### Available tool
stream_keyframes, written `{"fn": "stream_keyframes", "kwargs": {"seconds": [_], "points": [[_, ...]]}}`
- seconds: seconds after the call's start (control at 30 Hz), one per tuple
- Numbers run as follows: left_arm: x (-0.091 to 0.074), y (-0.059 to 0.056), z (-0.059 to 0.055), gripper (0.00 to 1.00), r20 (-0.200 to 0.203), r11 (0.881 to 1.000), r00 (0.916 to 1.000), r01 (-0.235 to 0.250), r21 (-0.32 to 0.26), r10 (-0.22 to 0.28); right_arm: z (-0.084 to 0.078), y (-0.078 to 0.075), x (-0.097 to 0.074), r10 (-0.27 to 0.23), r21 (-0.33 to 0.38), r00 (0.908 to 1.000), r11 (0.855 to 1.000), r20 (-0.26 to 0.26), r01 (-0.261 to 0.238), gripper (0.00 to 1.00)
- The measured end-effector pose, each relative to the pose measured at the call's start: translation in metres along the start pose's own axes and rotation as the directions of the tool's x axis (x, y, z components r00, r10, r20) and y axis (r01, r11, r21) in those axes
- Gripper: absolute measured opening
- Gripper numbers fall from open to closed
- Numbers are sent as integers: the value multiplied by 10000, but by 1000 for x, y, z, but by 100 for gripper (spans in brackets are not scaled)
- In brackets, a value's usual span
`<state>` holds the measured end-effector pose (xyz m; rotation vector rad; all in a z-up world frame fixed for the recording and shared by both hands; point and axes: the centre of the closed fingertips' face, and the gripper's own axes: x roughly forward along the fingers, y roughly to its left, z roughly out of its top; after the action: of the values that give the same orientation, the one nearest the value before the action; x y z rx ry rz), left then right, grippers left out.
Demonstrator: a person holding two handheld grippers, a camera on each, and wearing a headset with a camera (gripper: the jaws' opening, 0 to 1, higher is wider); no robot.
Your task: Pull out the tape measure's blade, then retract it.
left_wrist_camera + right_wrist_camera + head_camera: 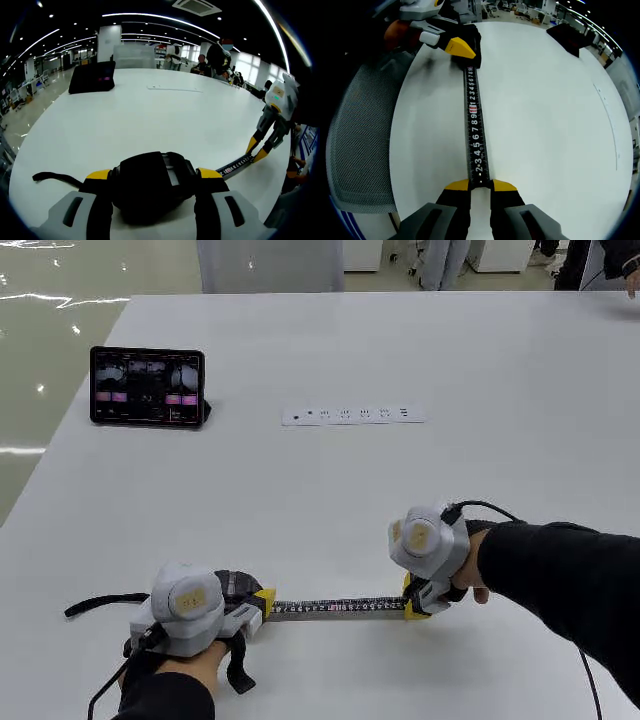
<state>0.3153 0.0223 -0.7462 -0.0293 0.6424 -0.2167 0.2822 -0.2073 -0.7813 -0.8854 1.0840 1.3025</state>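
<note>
Tape measure (238, 590): its black case sits at the lower left of the head view on the white worktop (330, 500), clamped across its sides by the yellow-tipped jaws of the left hand-held gripper (154, 175). The blade (335, 607) is part way out and lies flat along the worktop toward the right. Its free end is pinched between the pressed-together jaws of the right hand-held gripper (480, 186). Judgement: the case is compact, hard and probably weighty for its size, so a hold across the flanks is sound. The blade looks thin and springy, stiff along its curve but liable to kink if twisted. It is likely under spring return, so it may whip back if let go. The best hold on it is at the very end, as at present. A black strap (100, 604) trails left from the case. Room: open worktop lies to the right for further pull, while the near edge runs close below both grippers. The tablet (147, 386) at upper left and the power strip (353, 415) at centre are well apart from the work.
</note>
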Motion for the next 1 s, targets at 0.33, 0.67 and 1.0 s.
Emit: {"fn": "stream_keyframes", "kwargs": {"seconds": [0.33, 0.67, 1.0], "points": [[0, 0, 0, 62, -34, 10000, 10000, -12, -5, 12, 4, 0, 1, -54, 72, 10000, 10000, -45, 55, 10], [1, 1, 0, 62, -15, 10000, 10000, -45, -7, 45, 8, 1, 3, -34, 164, 10000, 9999, -13, 35, 10], [1, 1, -1, 62, -41, 10000, 10000, -34, -6, 34, 13, 0, 5, 3, 258, 10000, 9997, -19, -3, 10]]}}
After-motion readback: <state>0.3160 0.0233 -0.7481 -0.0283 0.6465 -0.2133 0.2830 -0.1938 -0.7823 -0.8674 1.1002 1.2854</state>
